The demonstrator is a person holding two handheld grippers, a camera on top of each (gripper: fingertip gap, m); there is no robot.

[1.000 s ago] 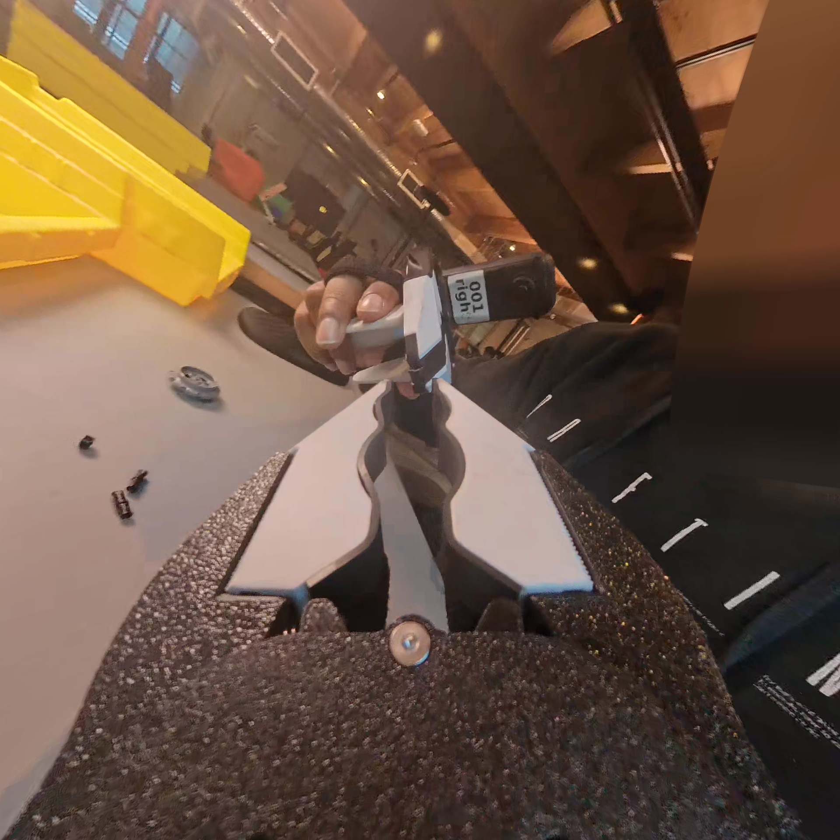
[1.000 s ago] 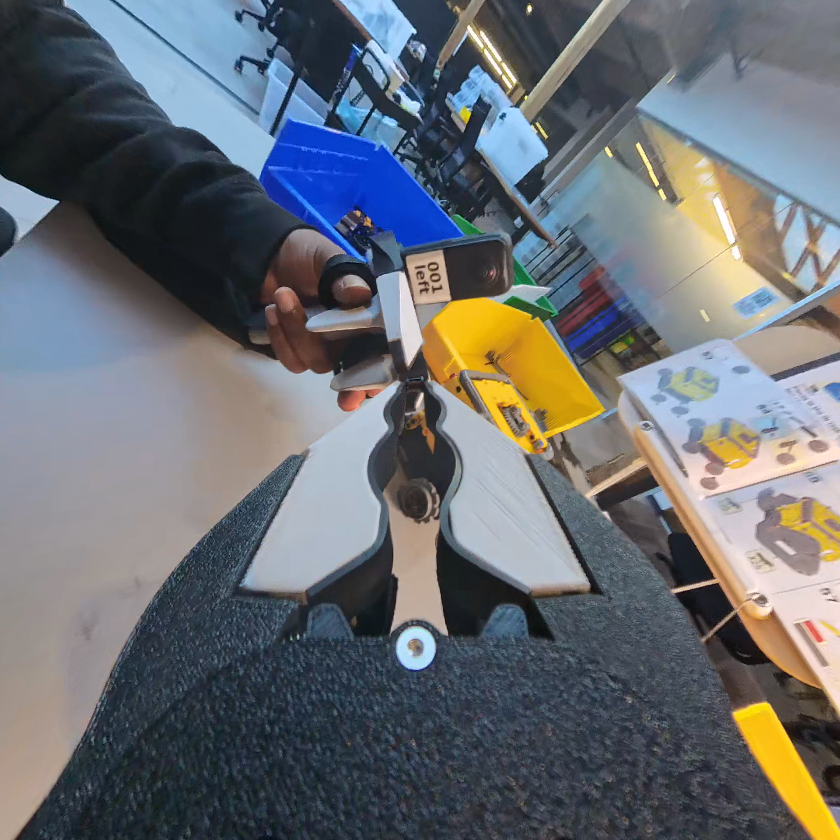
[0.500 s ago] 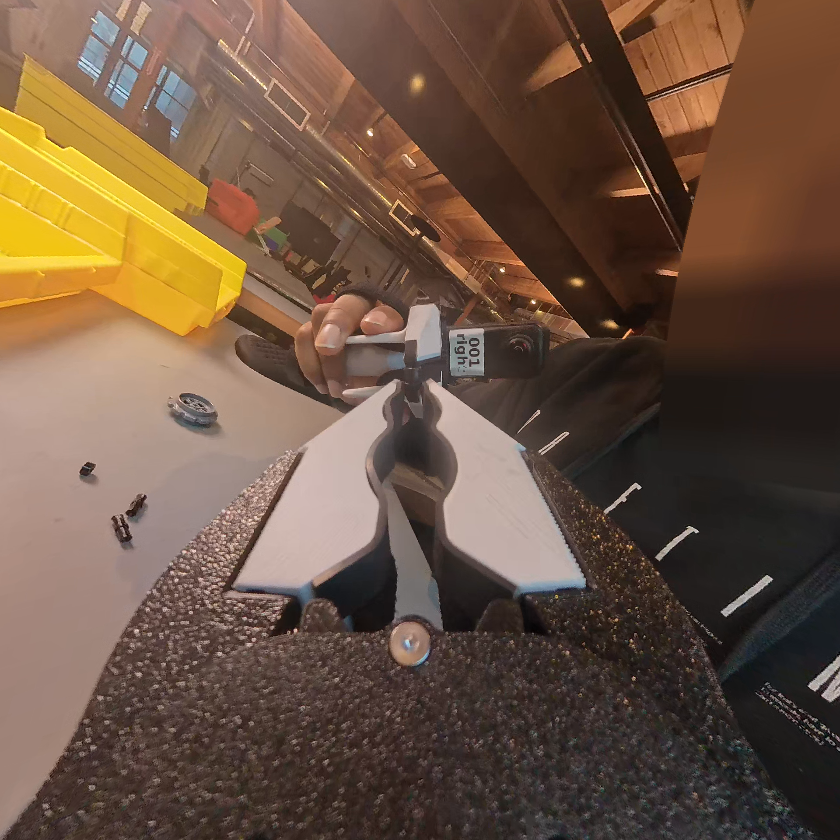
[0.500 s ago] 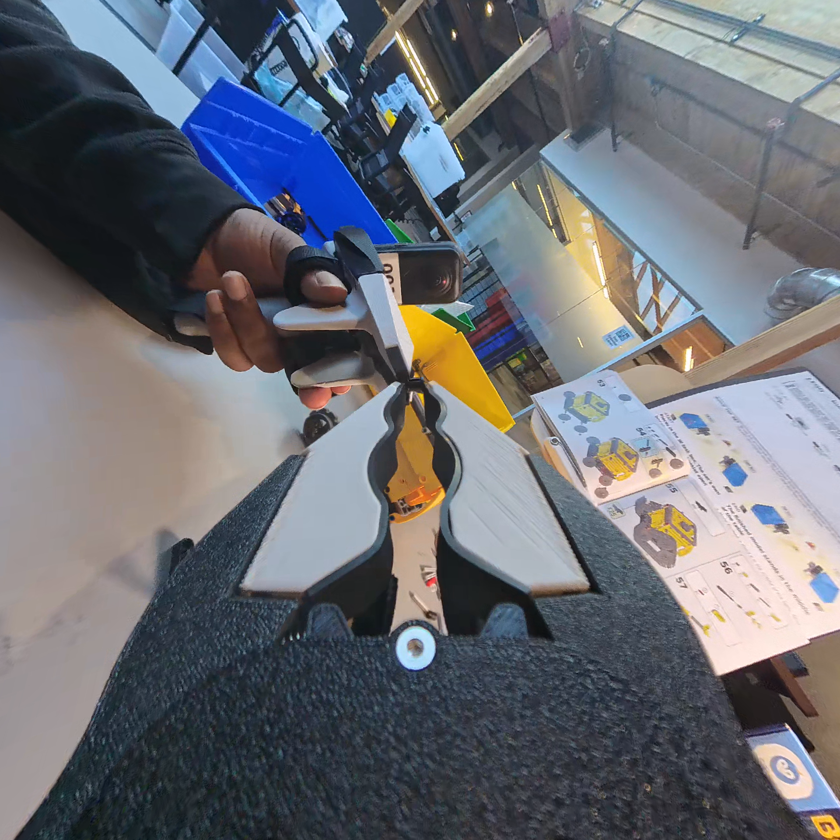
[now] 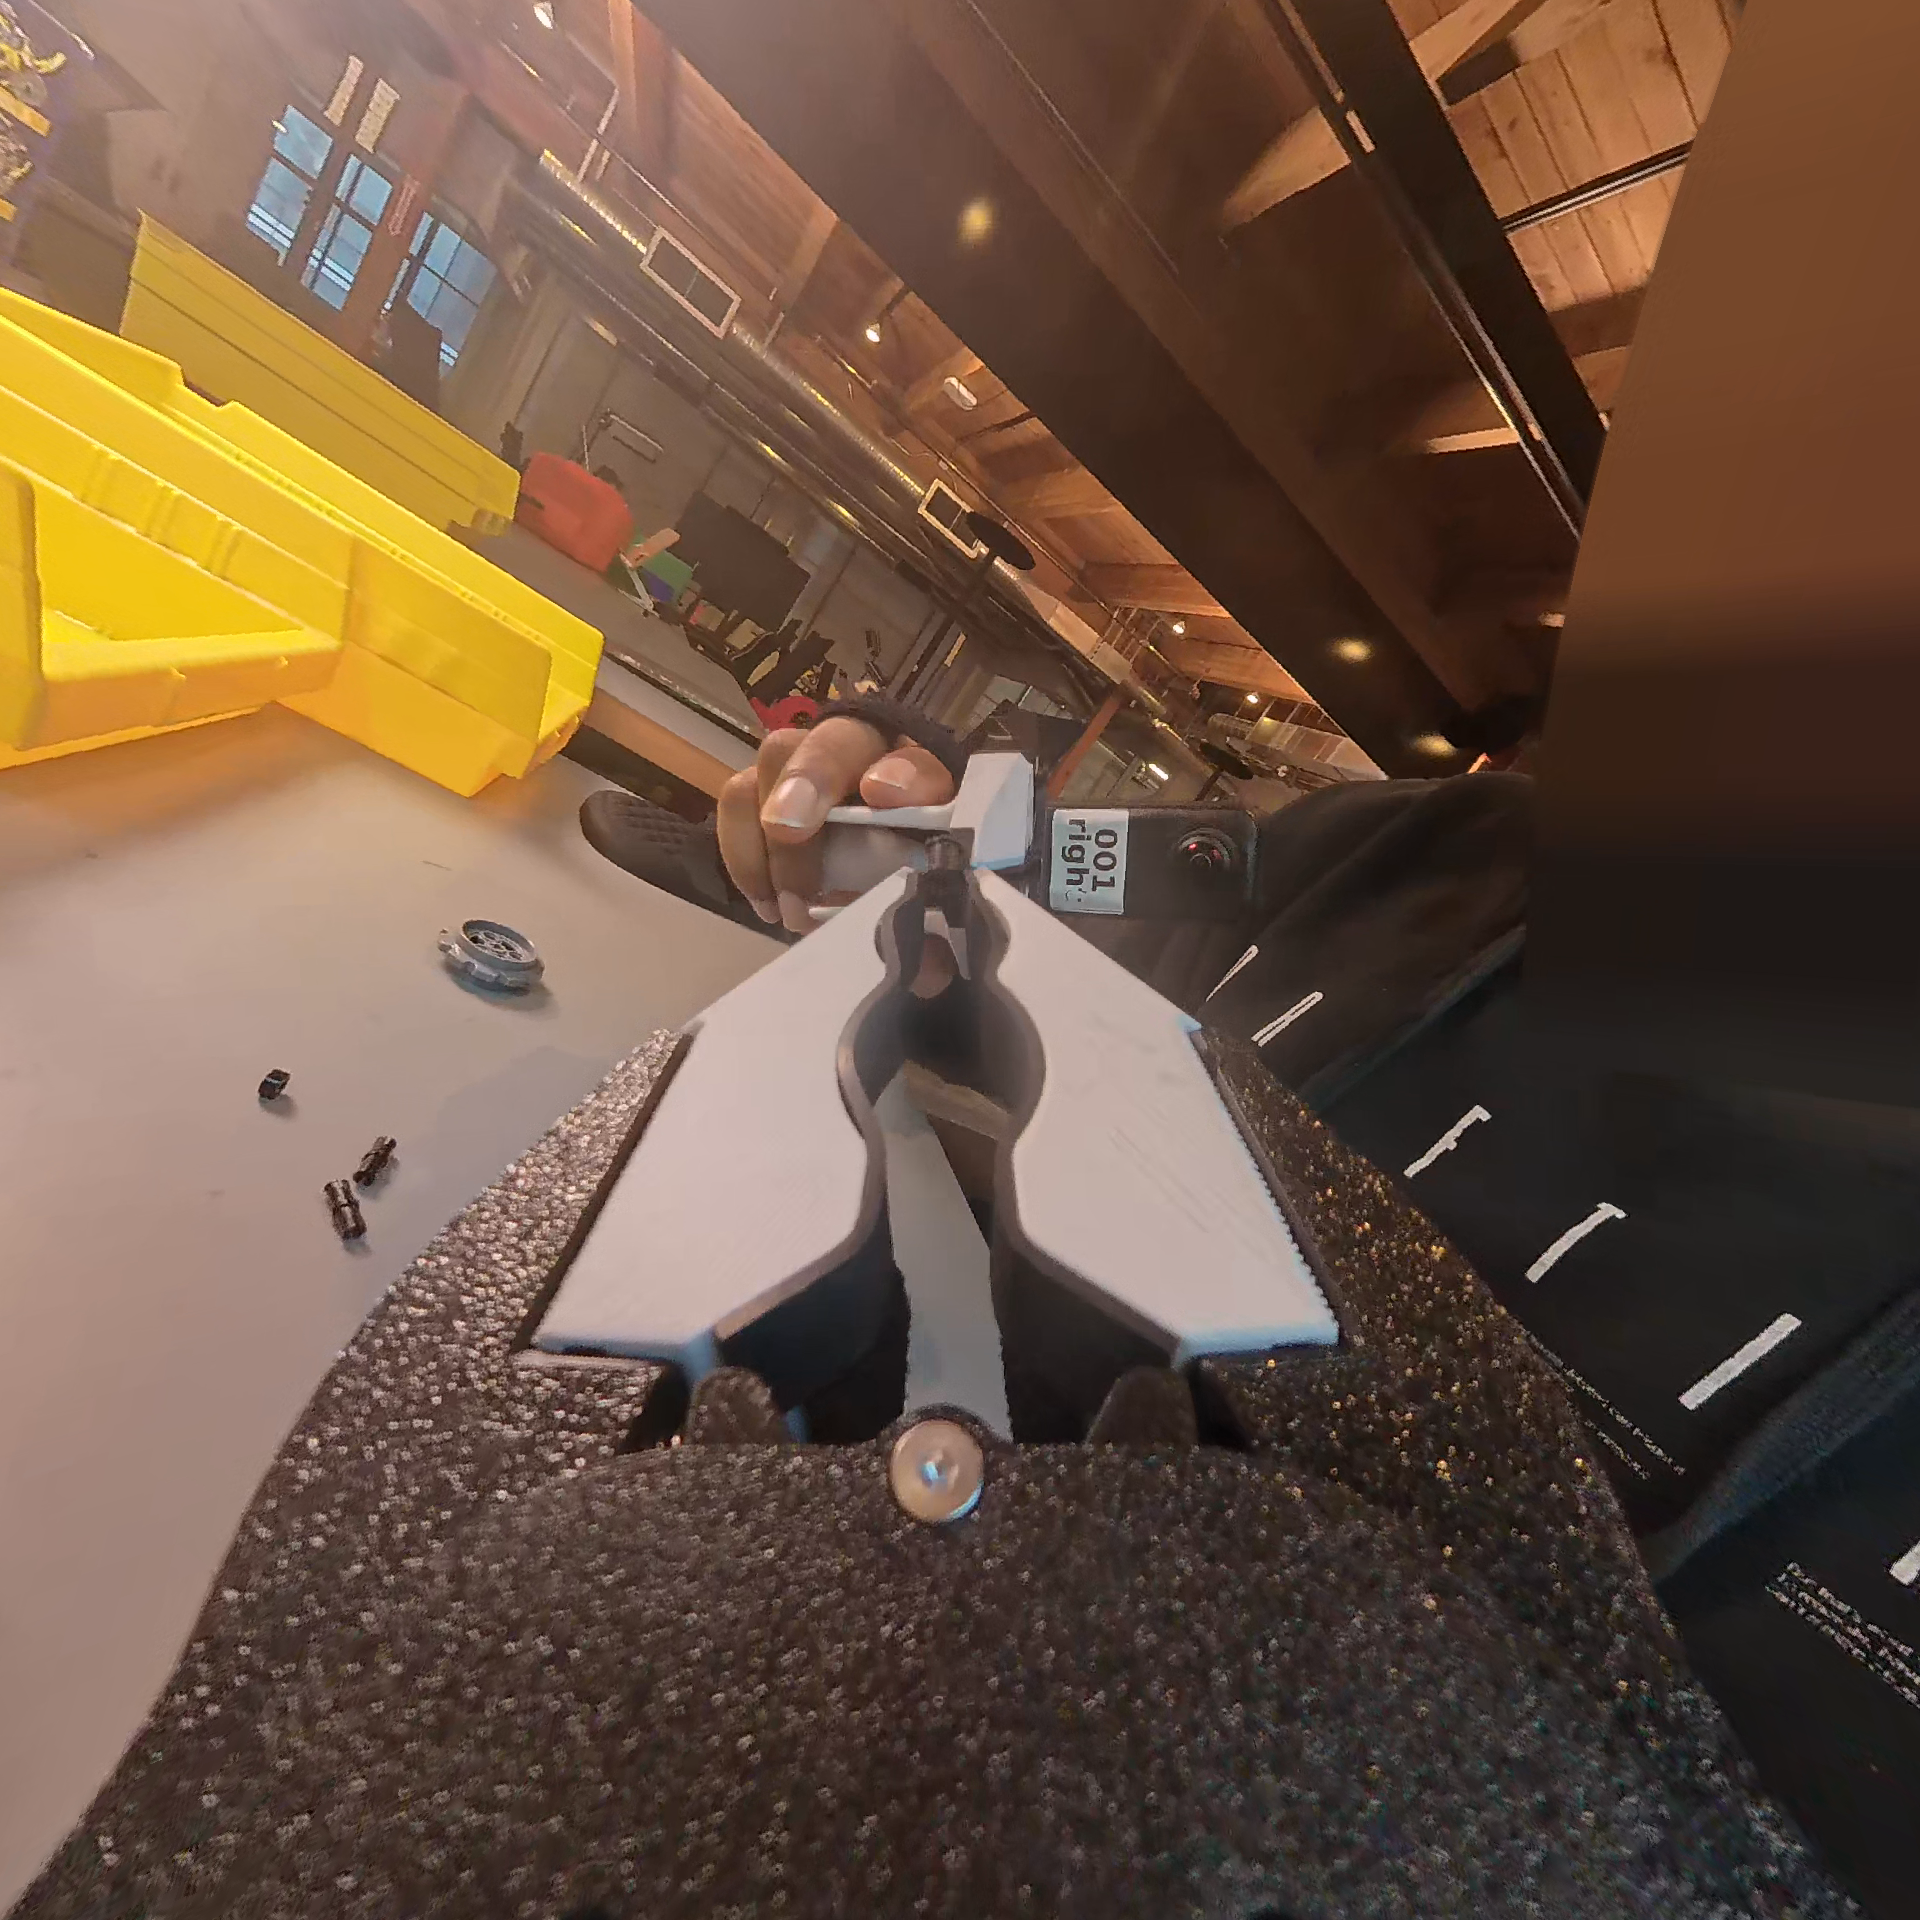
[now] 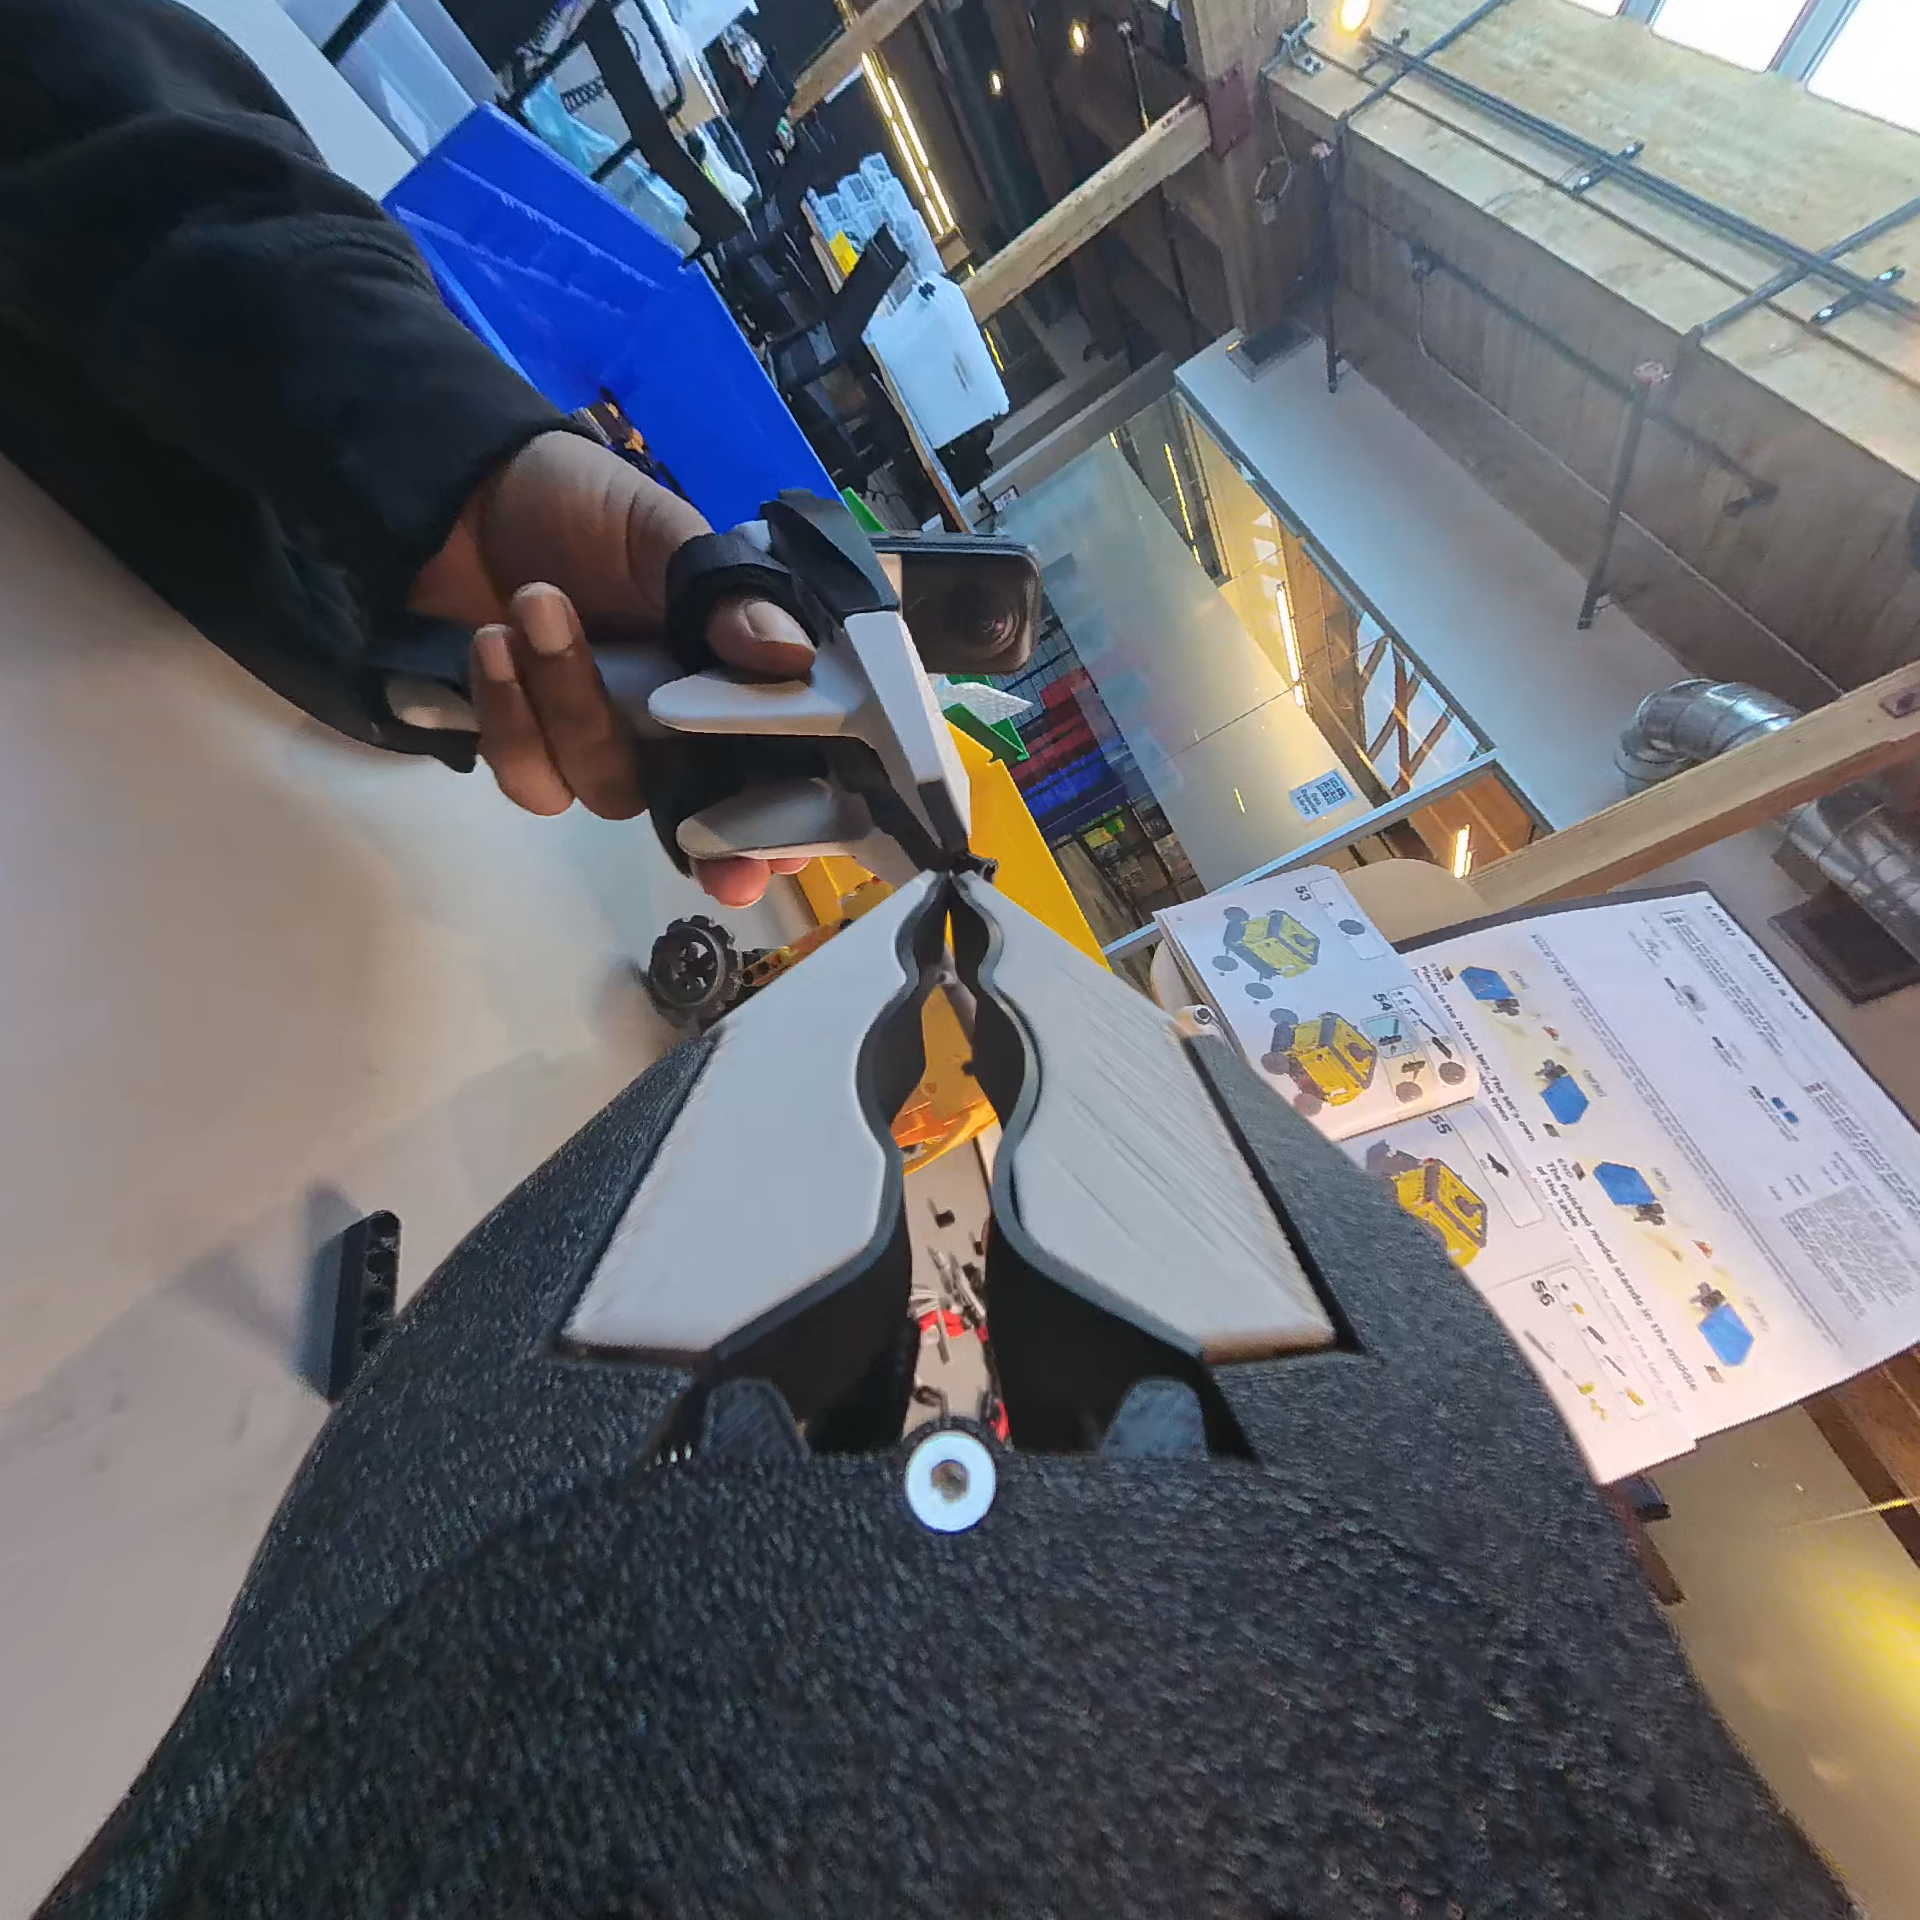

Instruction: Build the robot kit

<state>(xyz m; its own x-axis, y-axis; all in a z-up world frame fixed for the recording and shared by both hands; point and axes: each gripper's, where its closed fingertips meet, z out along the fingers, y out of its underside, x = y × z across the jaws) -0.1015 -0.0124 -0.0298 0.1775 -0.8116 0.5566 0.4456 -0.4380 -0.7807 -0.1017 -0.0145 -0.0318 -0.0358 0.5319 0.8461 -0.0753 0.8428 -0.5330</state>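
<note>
Left wrist view, left to right: yellow bins (image 5: 312, 623) at the far left of the grey desk (image 5: 156, 1039). Small black pins (image 5: 353, 1195) lie loose on the desk, a grey round wheel hub (image 5: 494, 951) behind them. Centre: left gripper (image 5: 940, 883), fingers nearly closed, tips pinching a small black pin (image 5: 943, 868). The right gripper's tips meet it at the same spot, held by a hand (image 5: 800, 821). A black sleeve (image 5: 1403, 935) to the right.

Right wrist view, left to right: black sleeve (image 6: 208, 364) and hand (image 6: 582, 665) holding the left gripper, a blue bin (image 6: 603, 312) behind. A black beam piece (image 6: 358, 1299) stands on the desk at lower left. A black wheel (image 6: 696, 966) sits near the yellow brick model (image 6: 935, 1091). Centre: right gripper (image 6: 951, 883), fingers drawn together at the tips, touching the left gripper's tips on a tiny dark part; which one actually grips it, cannot tell. Right: open instruction booklet (image 6: 1558, 1122) on a stand.
</note>
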